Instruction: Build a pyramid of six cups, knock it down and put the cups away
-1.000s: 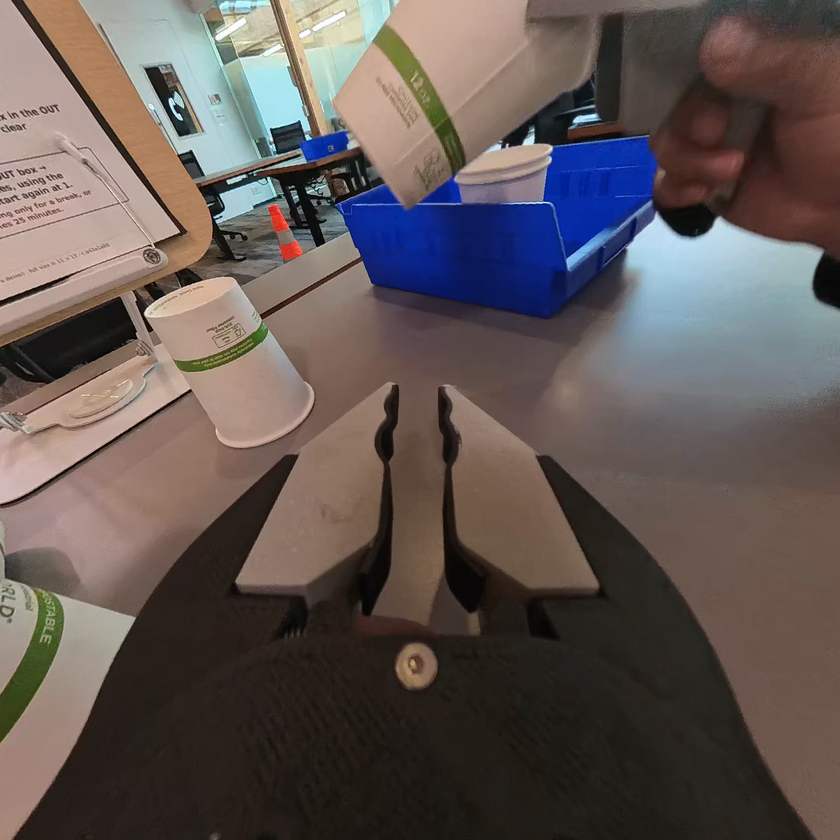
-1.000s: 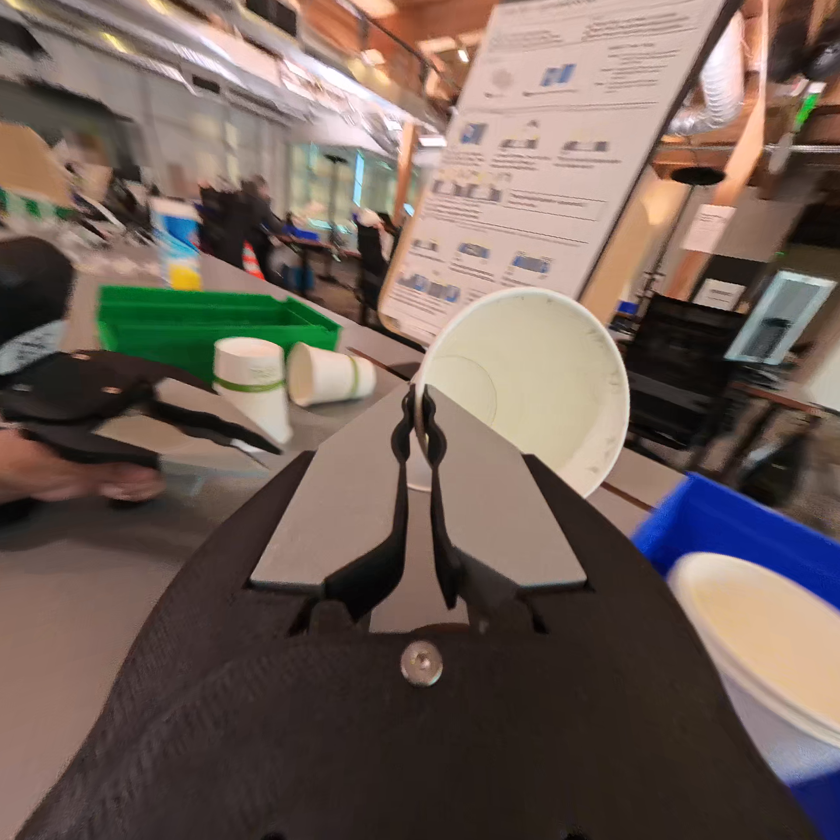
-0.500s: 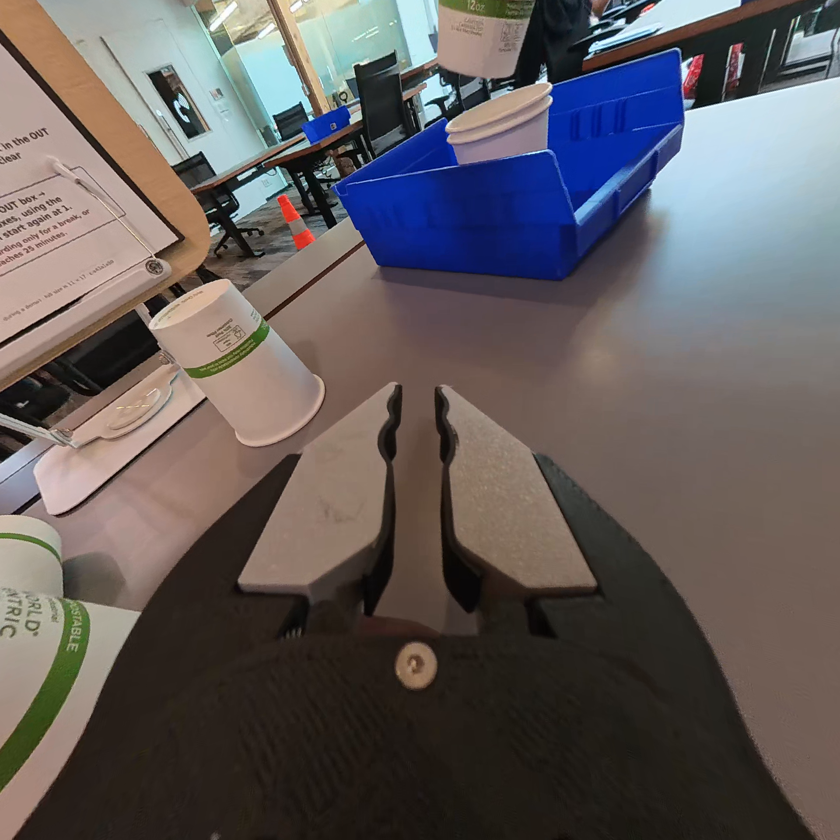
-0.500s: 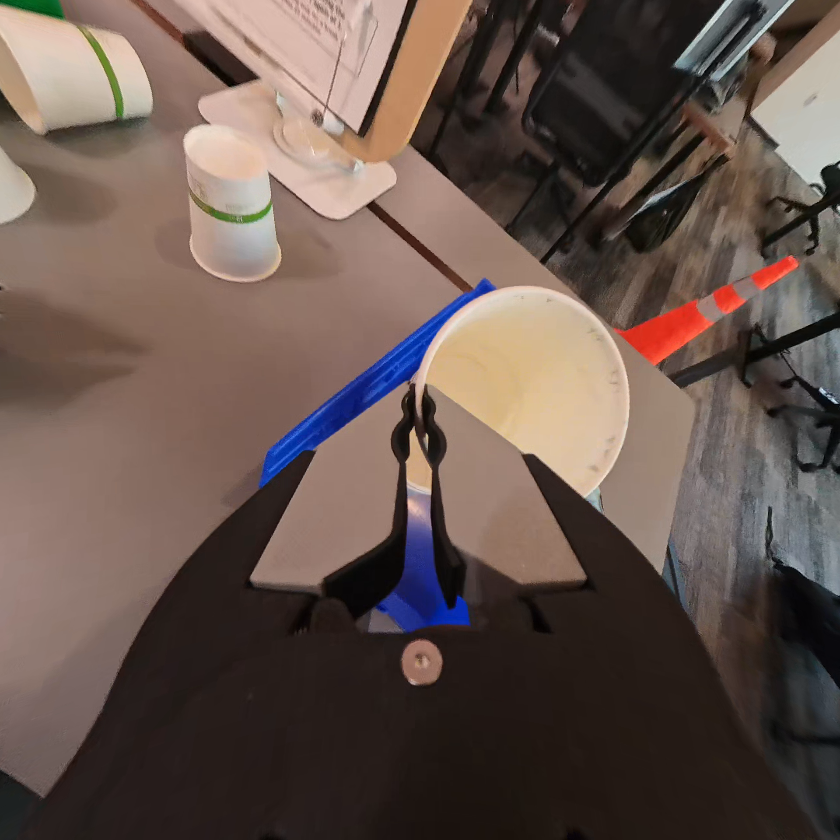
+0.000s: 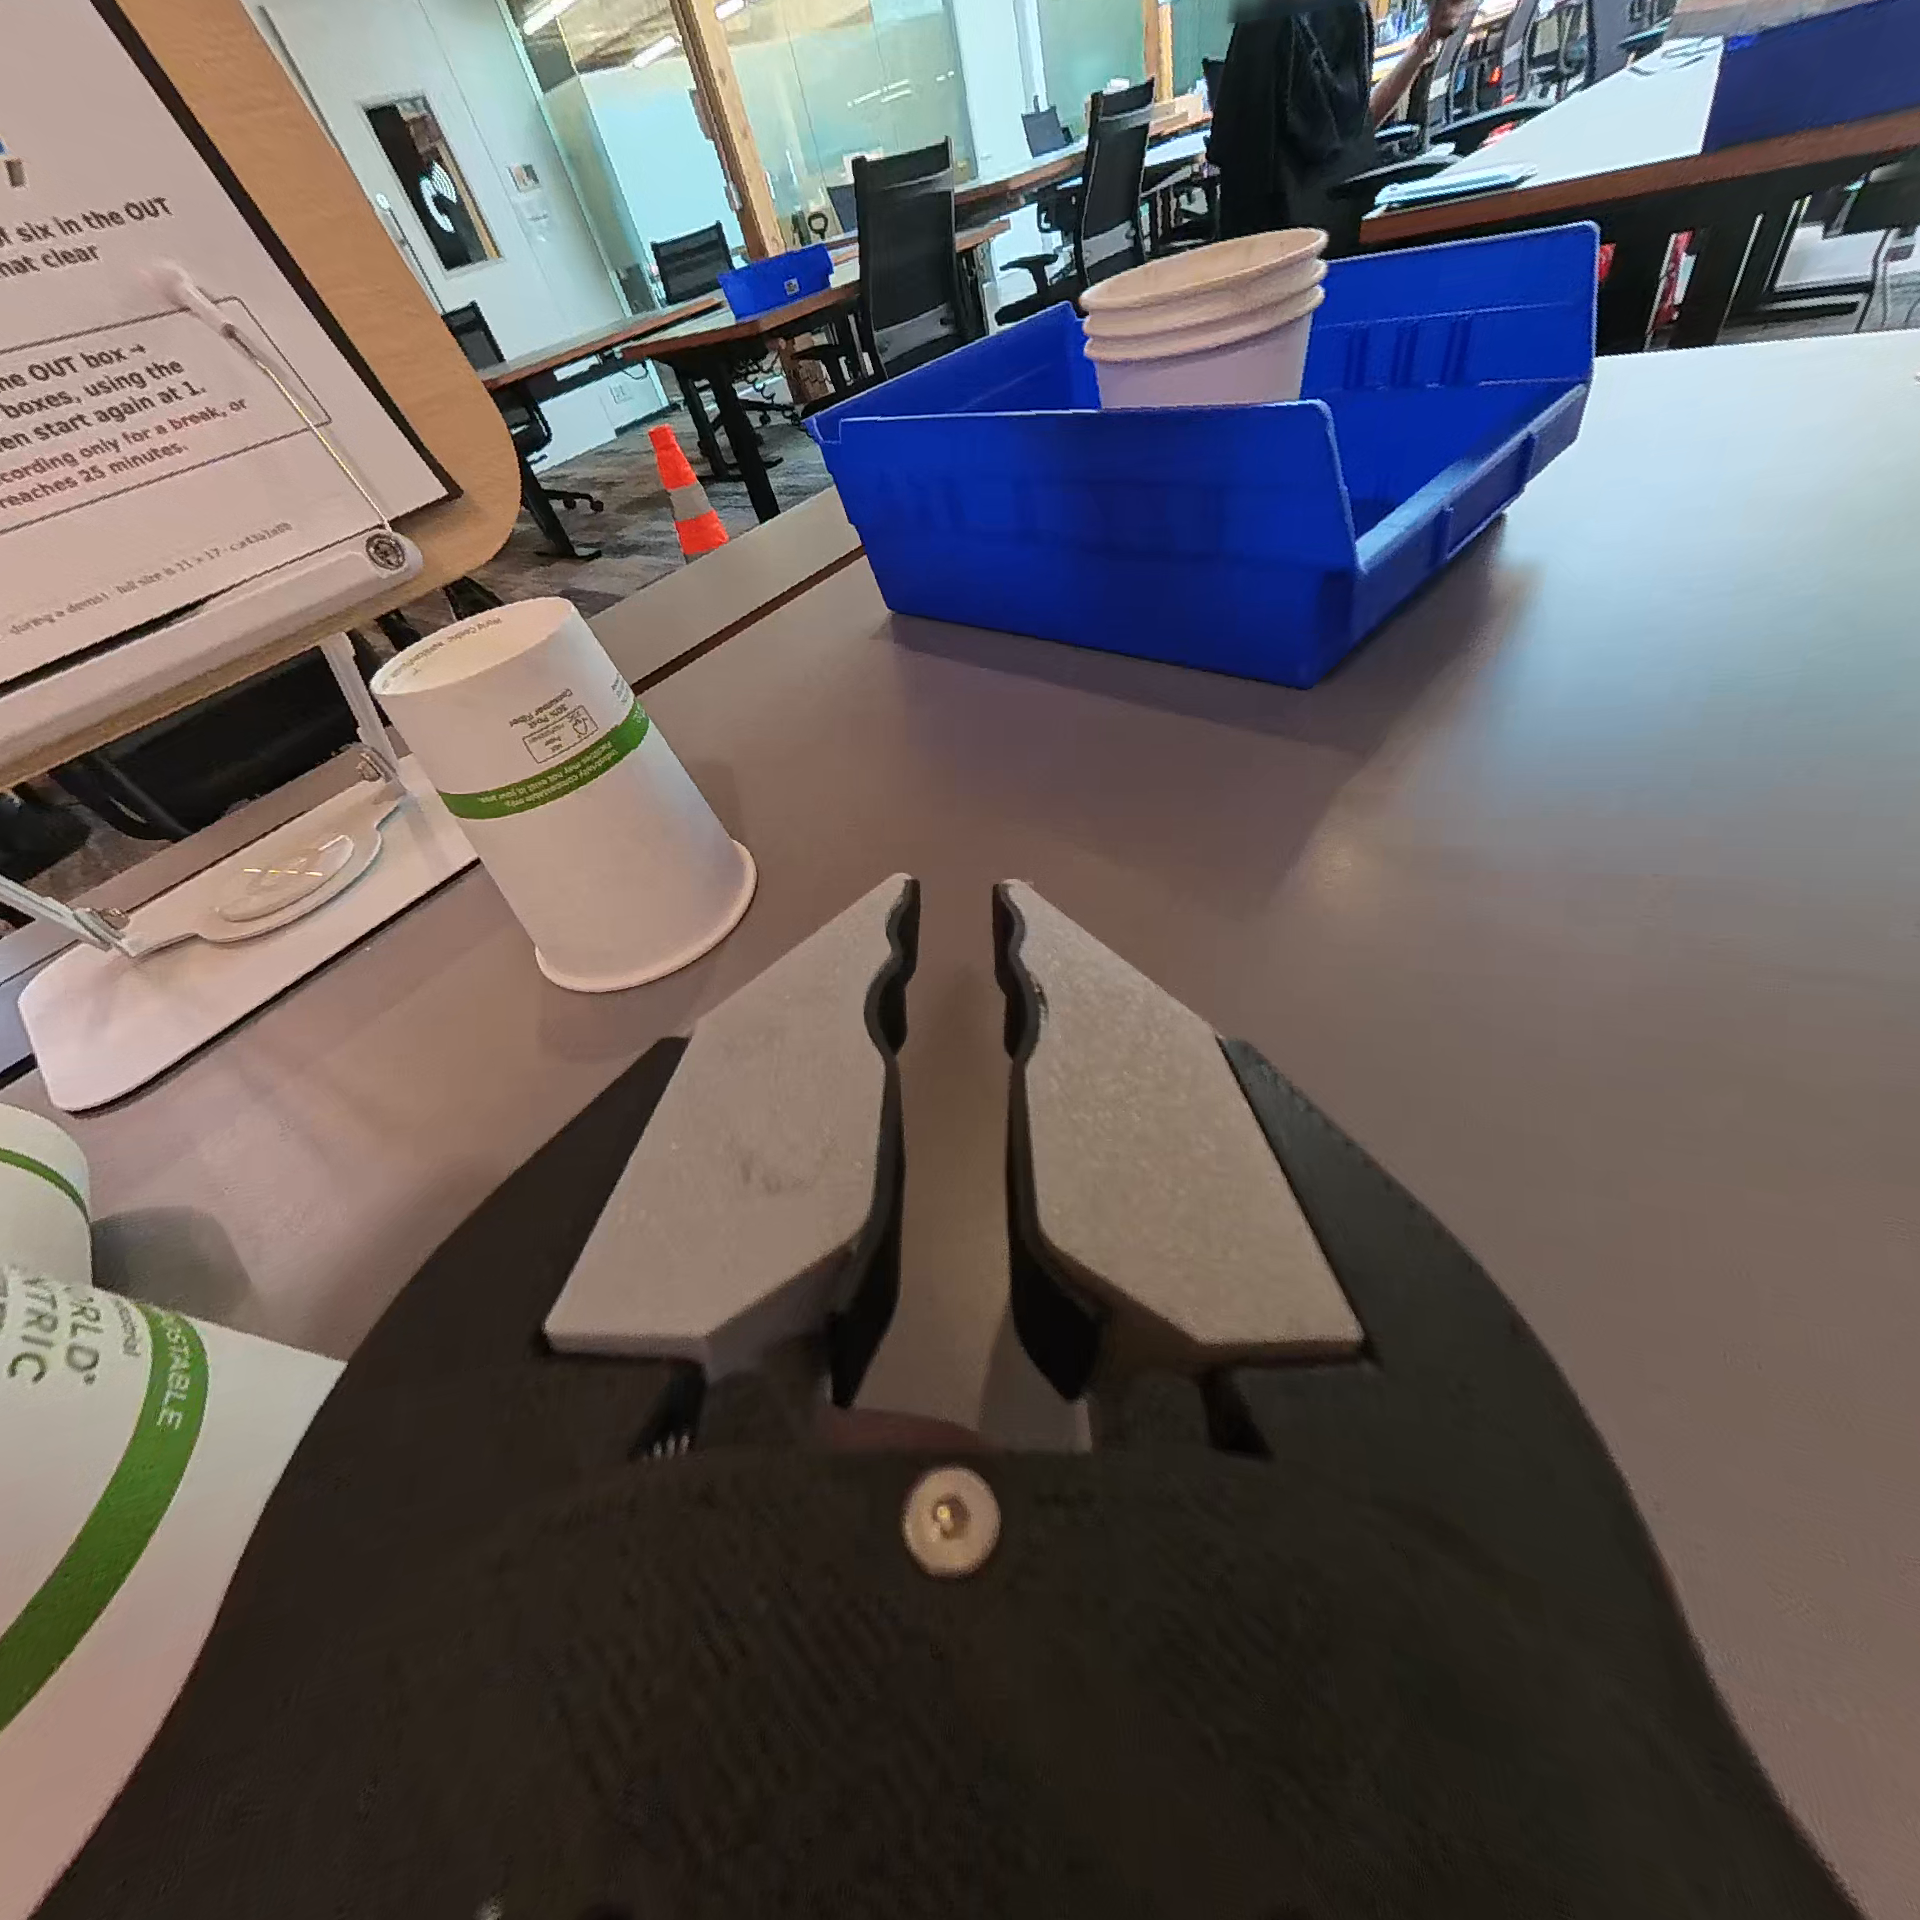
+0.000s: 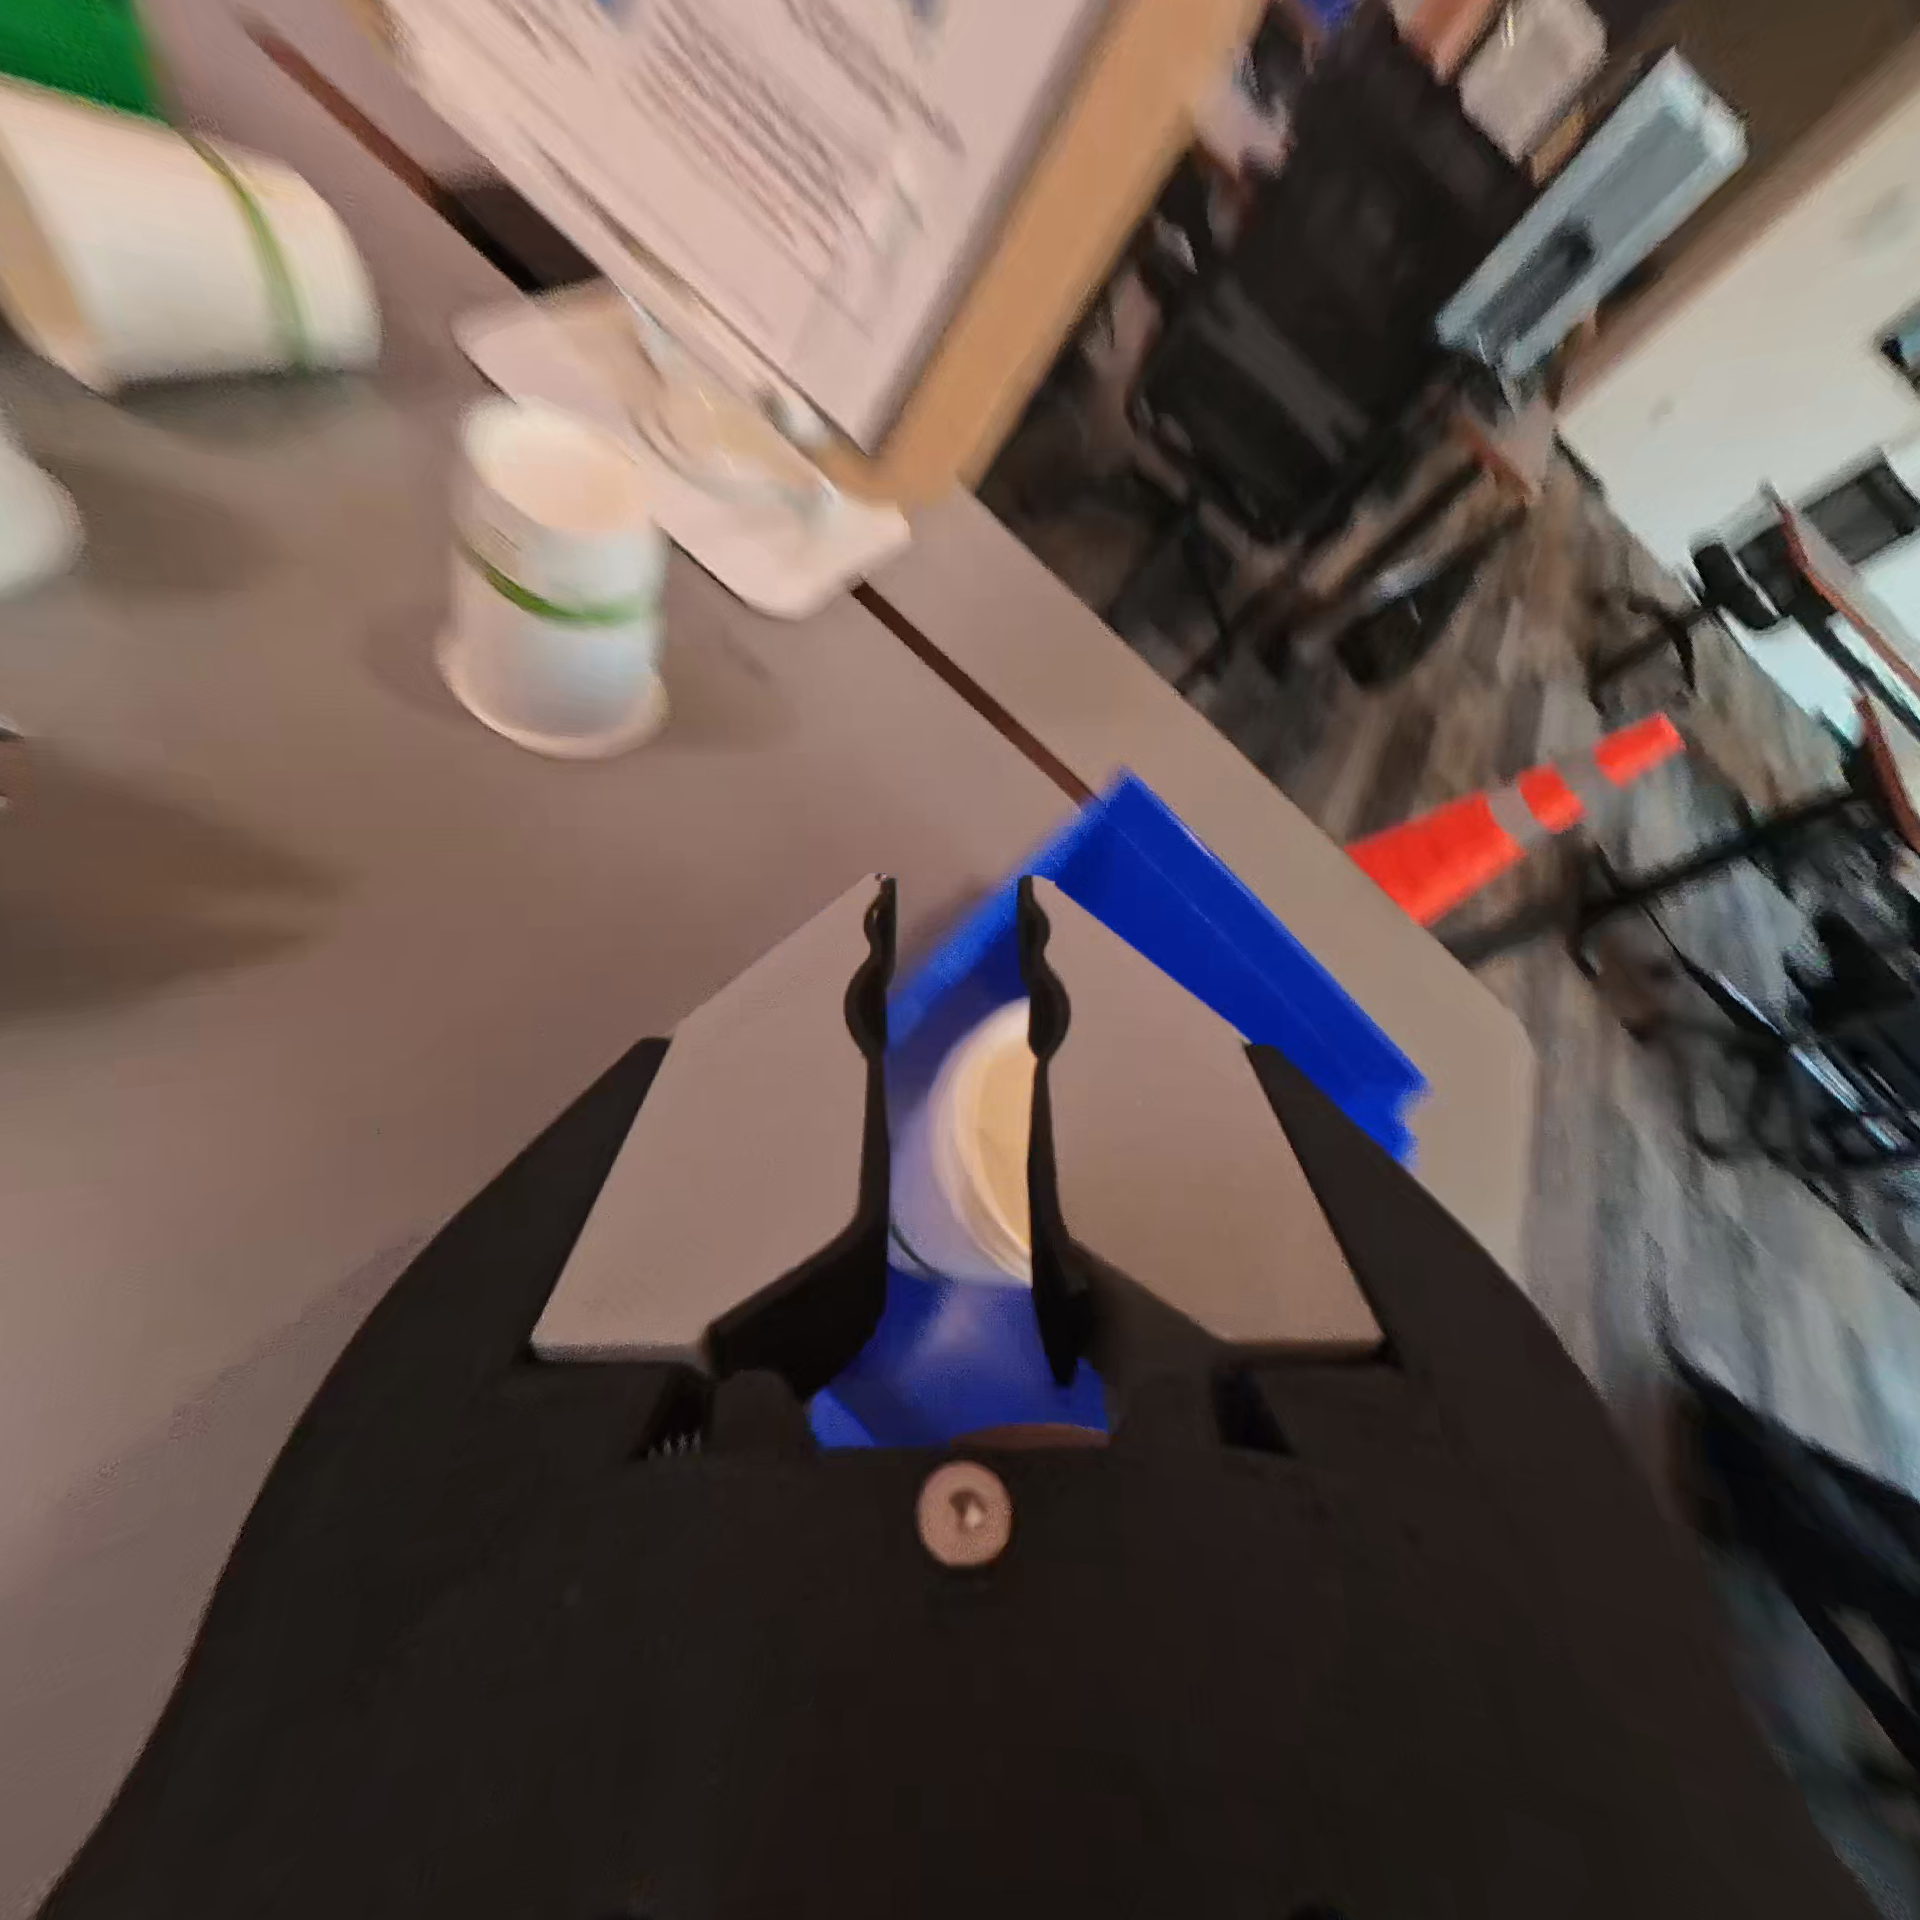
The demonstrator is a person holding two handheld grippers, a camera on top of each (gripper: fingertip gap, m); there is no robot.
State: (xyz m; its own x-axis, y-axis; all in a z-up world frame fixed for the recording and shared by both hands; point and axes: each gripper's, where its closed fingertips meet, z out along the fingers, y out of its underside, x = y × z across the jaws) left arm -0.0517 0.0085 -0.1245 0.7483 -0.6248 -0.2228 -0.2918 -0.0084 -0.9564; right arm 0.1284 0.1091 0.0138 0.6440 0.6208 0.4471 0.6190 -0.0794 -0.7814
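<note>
Blue bin (image 6: 1174, 935) and nested cups (image 6: 987, 1132) half-hidden behind blurred right tongs (image 6: 951, 894)

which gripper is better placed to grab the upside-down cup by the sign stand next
Left. The left gripper sits low, open and empty, right beside the upside-down cup. The right gripper is above the blue bin.
</note>
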